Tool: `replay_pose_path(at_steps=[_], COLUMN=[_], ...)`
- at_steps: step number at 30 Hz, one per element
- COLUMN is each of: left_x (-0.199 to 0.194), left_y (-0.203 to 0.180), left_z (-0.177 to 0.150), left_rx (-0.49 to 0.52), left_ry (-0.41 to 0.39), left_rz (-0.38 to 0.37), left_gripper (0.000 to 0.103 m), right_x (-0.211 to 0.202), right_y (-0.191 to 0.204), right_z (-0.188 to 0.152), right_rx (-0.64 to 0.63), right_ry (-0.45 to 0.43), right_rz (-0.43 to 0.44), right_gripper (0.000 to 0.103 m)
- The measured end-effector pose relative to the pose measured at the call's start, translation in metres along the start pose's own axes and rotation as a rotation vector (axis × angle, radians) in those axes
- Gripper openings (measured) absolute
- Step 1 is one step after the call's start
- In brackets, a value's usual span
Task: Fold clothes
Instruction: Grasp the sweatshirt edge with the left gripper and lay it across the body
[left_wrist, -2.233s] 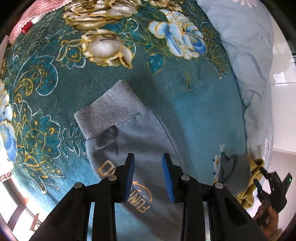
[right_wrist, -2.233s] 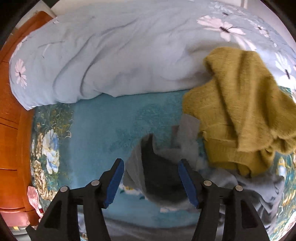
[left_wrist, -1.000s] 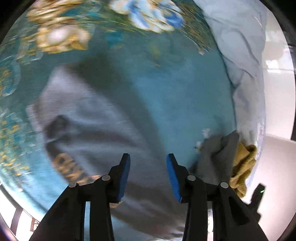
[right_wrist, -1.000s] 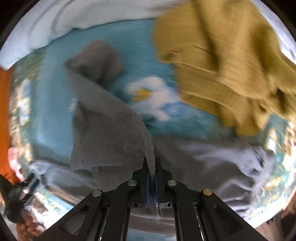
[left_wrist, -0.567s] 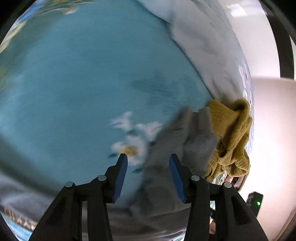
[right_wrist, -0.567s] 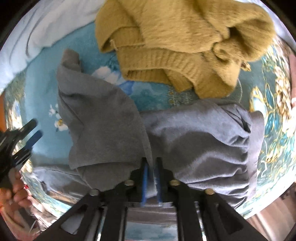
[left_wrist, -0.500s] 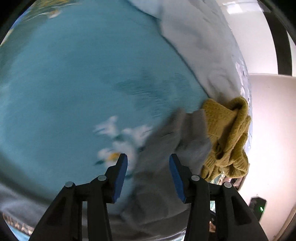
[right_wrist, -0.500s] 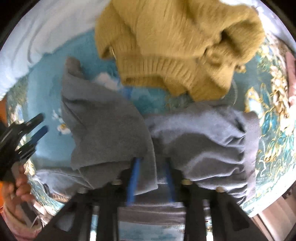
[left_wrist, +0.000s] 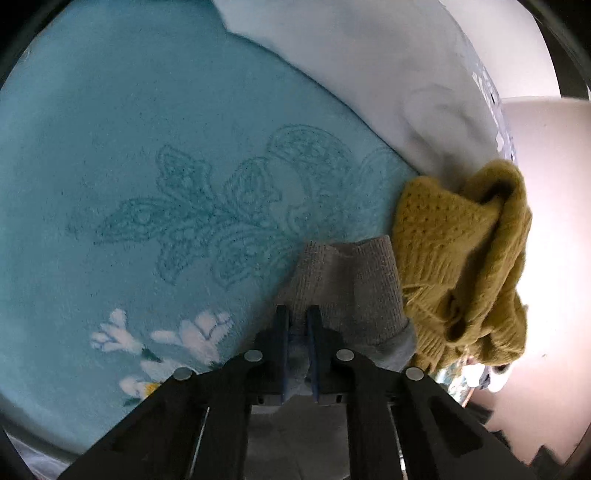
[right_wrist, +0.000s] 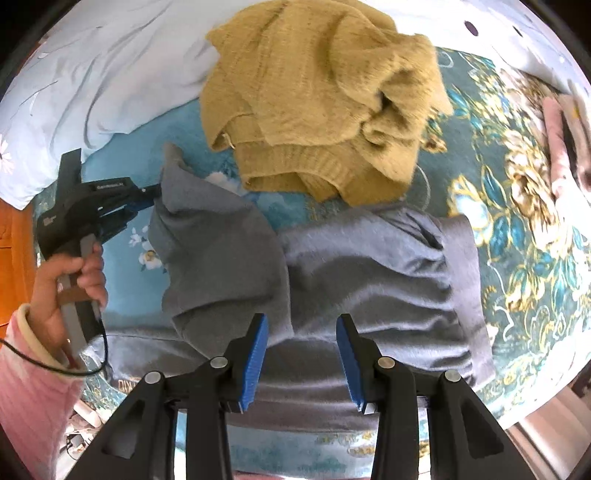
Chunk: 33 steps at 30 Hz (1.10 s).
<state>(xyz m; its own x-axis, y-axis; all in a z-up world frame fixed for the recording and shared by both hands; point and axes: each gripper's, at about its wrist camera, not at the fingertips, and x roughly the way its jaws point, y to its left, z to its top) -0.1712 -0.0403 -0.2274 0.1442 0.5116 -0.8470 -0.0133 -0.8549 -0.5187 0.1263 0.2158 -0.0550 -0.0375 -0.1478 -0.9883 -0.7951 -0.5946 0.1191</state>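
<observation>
Your left gripper is clamped on the ribbed cuff of the grey sweatshirt, near the sleeve's end. Your right gripper hovers wide apart and empty over the sweatshirt body. One sleeve lies folded across the body; the remaining folds are outstanding. Two garments are on the teal floral blanket: one grey sweatshirt and one crumpled mustard sweater.

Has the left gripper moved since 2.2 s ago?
Yes. The left gripper went from the lettered part of the grey sweatshirt to its cuff beside the yellow sweater, and is now shut on it.
</observation>
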Motion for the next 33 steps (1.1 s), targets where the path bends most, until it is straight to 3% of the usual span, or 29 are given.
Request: replay_pose_path(at_steps=[1, 10, 11, 15, 17, 21, 25, 29, 33], left_x=[-0.009, -0.225, -0.241, -0.221, -0.214, -0.218, -0.233, -0.234, -0.244], left_y=[0.006, 0.142, 0.160, 0.270, 0.303, 0.311, 0.310, 0.317, 0.324], left_z=[-0.001, -0.057, -0.063, -0.080, -0.091, -0.099, -0.091, -0.076, -0.094], left_rx=[-0.014, -0.237, -0.277, -0.594, -0.679, -0.668, -0.662, -0.652, -0.663], left_ry=[-0.022, -0.629, -0.668, -0.521, -0.472, -0.468, -0.498, -0.439, -0.435], left_rz=[-0.014, -0.123, -0.124, -0.013, 0.039, 0.069, 0.048, 0.059, 0.040], left_gripper=[0.008, 0.008, 0.008, 0.007, 0.007, 0.007, 0.007, 0.008, 0.008], right_x=[-0.001, 0.000, 0.002, 0.011, 0.009, -0.010, -0.027, -0.039, -0.045], right_y=[-0.002, 0.018, 0.024, 0.051, 0.065, 0.087, 0.091, 0.093, 0.085], right_z=[-0.001, 0.000, -0.001, -0.007, -0.009, -0.008, -0.004, -0.009, -0.019], right_rx=[0.005, -0.017, -0.028, -0.085, -0.123, -0.196, -0.180, -0.178, -0.161], right_ry=[-0.002, -0.027, -0.024, 0.006, 0.009, -0.029, -0.065, -0.084, -0.098], right_rz=[0.000, 0.032, 0.035, 0.037, 0.038, 0.019, 0.026, 0.026, 0.033], right_gripper=[0.042, 0.042, 0.042, 0.042, 0.042, 0.042, 0.042, 0.042, 0.042])
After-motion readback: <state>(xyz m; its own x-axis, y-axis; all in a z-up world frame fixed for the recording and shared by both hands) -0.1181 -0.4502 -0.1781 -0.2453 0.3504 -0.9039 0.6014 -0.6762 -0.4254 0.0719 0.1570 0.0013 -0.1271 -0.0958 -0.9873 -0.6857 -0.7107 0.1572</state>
